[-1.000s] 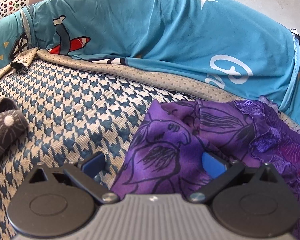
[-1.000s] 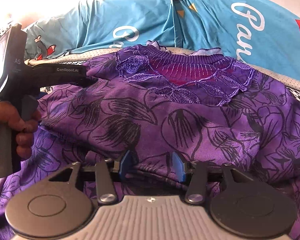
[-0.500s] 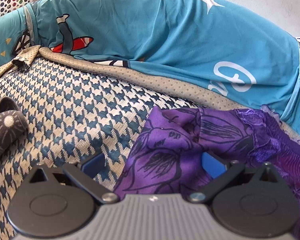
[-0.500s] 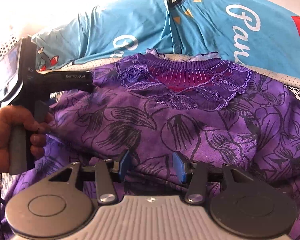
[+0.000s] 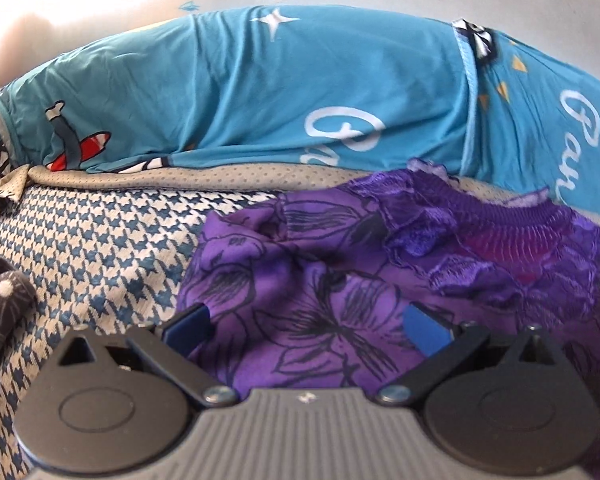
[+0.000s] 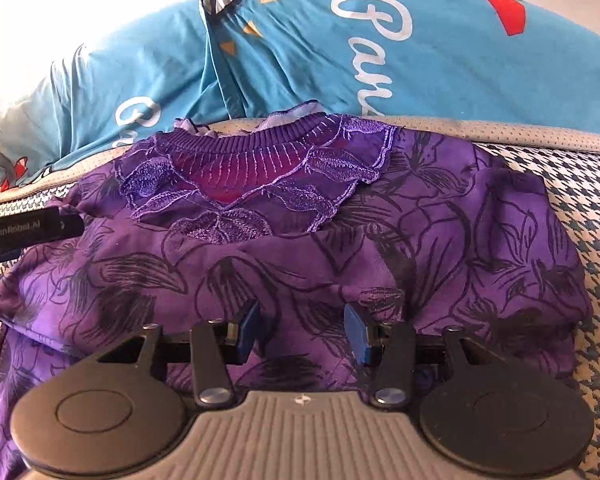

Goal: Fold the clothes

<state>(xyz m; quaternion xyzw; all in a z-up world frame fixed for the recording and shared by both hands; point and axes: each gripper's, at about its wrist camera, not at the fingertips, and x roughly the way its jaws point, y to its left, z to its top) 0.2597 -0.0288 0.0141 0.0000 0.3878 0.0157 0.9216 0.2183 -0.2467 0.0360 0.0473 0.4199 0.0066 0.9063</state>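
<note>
Two garments lie on a houndstooth-patterned surface (image 5: 100,248): a purple floral blouse (image 6: 300,248) in front, a blue printed cloth (image 6: 300,52) behind. "GenRobot.AI" marks the left tongs (image 5: 306,326). Both left and right tongs (image 6: 302,330) stand apart over the blouse.

A: How many garments are lying there?
B: One purple floral top (image 6: 440,248), one dark dotted piece (image 5: 0,304) at the edge, one blue printed sheet (image 5: 260,100) behind, two grippers showing

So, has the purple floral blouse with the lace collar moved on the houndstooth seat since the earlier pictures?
Cannot tell. In the right wrist view the purple floral blouse uncovers more houndstooth seat on its right, but both cameras shifted, so the blouse itself may lie unmoved.
</note>
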